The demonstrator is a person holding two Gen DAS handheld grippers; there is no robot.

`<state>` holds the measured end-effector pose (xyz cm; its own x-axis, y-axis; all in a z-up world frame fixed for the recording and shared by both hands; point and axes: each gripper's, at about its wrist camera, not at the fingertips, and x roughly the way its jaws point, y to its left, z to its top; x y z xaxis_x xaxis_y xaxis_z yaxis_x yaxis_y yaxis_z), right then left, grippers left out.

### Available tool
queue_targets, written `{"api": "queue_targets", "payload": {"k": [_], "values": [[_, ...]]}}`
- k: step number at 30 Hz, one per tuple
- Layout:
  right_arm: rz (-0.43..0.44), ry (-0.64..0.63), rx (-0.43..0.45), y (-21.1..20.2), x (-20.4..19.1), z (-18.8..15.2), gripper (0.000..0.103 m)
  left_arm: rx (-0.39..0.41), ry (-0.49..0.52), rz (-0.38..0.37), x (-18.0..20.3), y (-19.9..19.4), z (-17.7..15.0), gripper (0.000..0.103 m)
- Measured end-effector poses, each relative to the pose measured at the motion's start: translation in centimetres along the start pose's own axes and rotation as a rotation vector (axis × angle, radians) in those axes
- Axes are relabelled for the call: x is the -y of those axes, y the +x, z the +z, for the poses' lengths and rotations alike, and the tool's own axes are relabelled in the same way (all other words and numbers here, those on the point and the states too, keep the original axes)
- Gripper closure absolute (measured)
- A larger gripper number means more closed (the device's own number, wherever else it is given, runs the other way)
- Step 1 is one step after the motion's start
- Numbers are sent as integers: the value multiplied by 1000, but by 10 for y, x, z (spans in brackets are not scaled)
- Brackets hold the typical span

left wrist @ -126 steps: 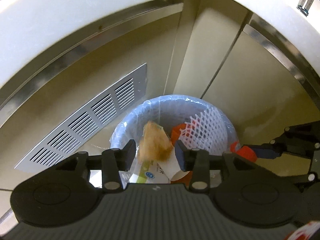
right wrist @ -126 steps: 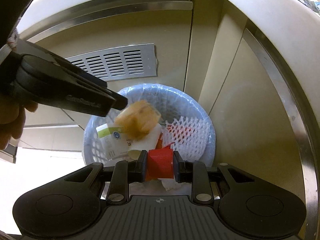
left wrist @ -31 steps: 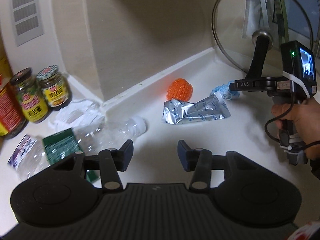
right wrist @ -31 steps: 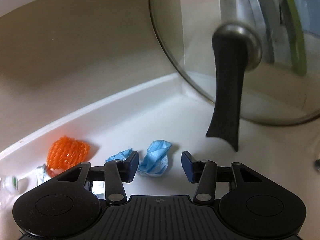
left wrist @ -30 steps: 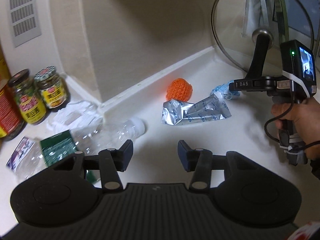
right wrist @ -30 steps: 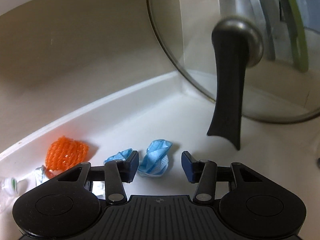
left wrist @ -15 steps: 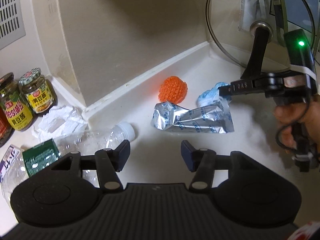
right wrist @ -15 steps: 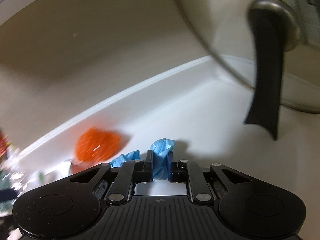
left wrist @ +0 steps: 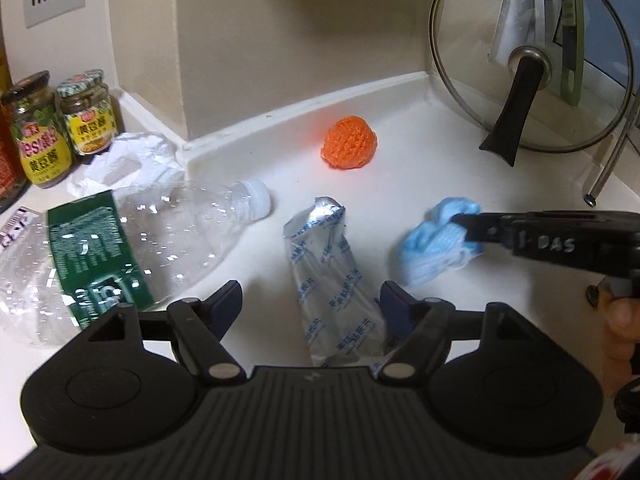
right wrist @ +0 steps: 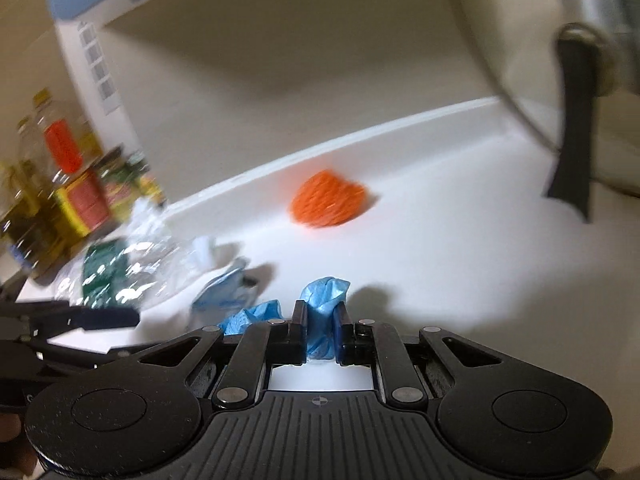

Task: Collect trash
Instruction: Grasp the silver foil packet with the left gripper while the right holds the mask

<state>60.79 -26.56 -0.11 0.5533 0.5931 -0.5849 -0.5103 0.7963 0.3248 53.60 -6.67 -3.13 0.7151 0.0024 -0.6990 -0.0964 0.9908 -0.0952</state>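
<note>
A crumpled silver foil pouch lies on the white counter between the fingers of my left gripper; its jaws are opening and the pads do not touch the pouch. My right gripper is shut on a crumpled blue face mask, seen from the side in the left wrist view as the mask pinched by black fingers. An orange mesh ball sits further back. A crushed clear plastic bottle with a green label lies to the left.
White crumpled plastic lies by two sauce jars at the left wall. A glass pot lid leans in the back right corner on a wire rack. A person's hand holds the right gripper.
My right gripper shut on the blue mask and moved left and toward me with it. My left gripper's jaws spread wider, and the foil pouch now lies between them.
</note>
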Motion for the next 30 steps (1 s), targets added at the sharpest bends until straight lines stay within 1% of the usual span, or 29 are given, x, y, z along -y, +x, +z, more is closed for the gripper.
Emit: {"api": "queue_targets", "payload": {"k": [4,5,6,8,10,12,19,23,30], "values": [[-36,21,17,-3,10,0,91,-19,-14,-3,10,16,9,31],[-42,21,20,-5,11,0,91,-30,-17,7,12,21,10,35],[-47,22,23,-5,12,0,91,-44,-16,18,14,26,12,42],[-50,29,26,-7,16,0,91,-65,-17,28,16,35,13,51],[-50,36,29,-9,17,0,91,-69,6,49,20,36,14,53],[-53,41,26,-11,18,-2,91,-75,28,59,21,34,13,60],[-46,45,19,-12,15,-8,91,-86,94,64,21,17,1,64],[-39,32,17,-17,6,-12,91,-76,93,51,18,-2,-12,64],[-18,4,10,-34,-17,-22,91,-60,57,28,7,-46,-37,64]]}}
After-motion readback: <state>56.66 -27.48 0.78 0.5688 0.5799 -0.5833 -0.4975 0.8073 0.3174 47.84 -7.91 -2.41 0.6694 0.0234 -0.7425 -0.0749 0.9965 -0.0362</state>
